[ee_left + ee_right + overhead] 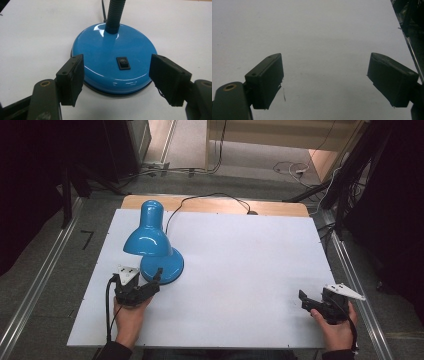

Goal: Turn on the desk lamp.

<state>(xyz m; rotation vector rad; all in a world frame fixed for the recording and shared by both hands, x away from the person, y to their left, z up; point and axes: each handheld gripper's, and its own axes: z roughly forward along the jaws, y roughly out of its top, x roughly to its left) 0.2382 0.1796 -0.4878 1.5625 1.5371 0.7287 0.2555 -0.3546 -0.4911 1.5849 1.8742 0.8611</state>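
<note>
Between left tool (pixel 116 80) pads, glossy blue domed lamp base (pixel 112 57) with black rocker switch (pixel 123 62)

Lamp neck (pixel 114 15) cut off by top edge in left gripper view, so shade not visible there. Markings on rocker switch (pixel 123 62) too small to read. In high view, lamp shade (pixel 148 235) hides neck and part of base (pixel 167 265). Cord (pixel 210 200) end lost at table's far edge. Person's forearms cropped at bottom edge.
</note>
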